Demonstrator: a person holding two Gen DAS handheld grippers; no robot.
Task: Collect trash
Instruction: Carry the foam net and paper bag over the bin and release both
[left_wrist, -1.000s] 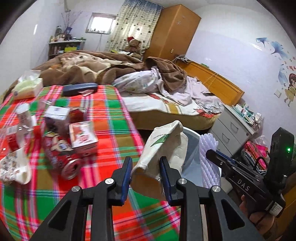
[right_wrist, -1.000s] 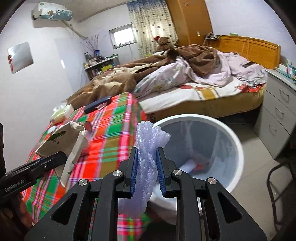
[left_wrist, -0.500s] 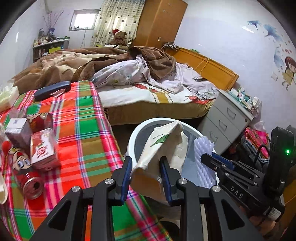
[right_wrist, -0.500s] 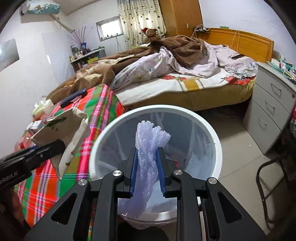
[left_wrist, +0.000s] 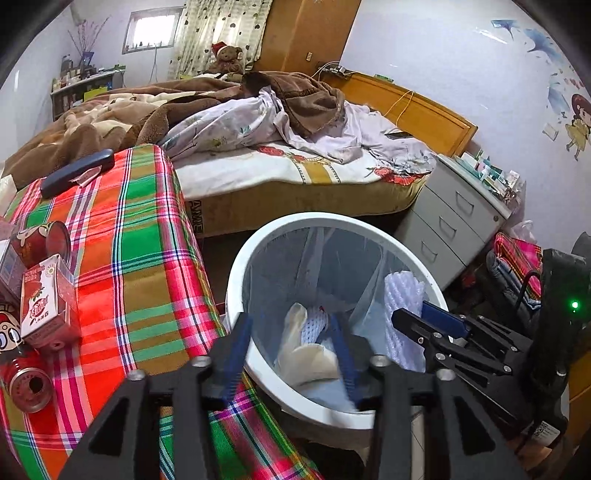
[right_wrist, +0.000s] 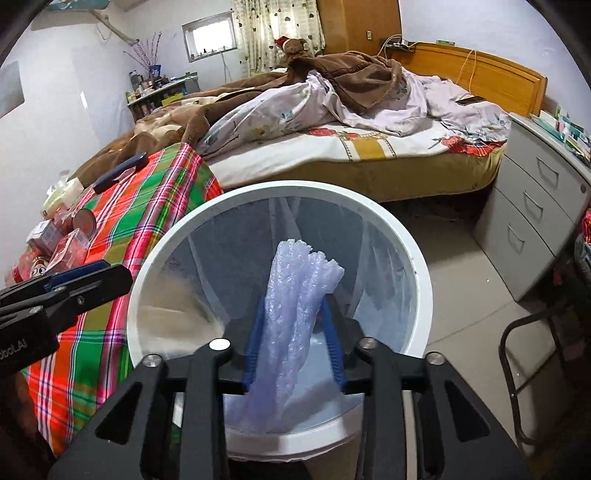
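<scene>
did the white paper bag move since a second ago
Yes. The paper bag left the left gripper, whose jaws have spread open, and dropped from beside the table edge into the white bin.

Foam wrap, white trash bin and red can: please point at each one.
Foam wrap (right_wrist: 295, 306), right wrist view, middle of the strip.
White trash bin (right_wrist: 421, 273), right wrist view, right rim.
Red can (left_wrist: 27, 382), left wrist view, its top end.

Left gripper (left_wrist: 290, 347): matte black angular linkage arms with triangular cut-outs, round silver screw heads at the pivots, and blue ribbed pads lining the two fingers (left_wrist: 236, 345). Right gripper (right_wrist: 293, 341): the same black frame, silver screws and blue pads; seen from the left wrist camera, its black rear housing carries a lit green indicator and a white label, whose print is probably too small to read.
</scene>
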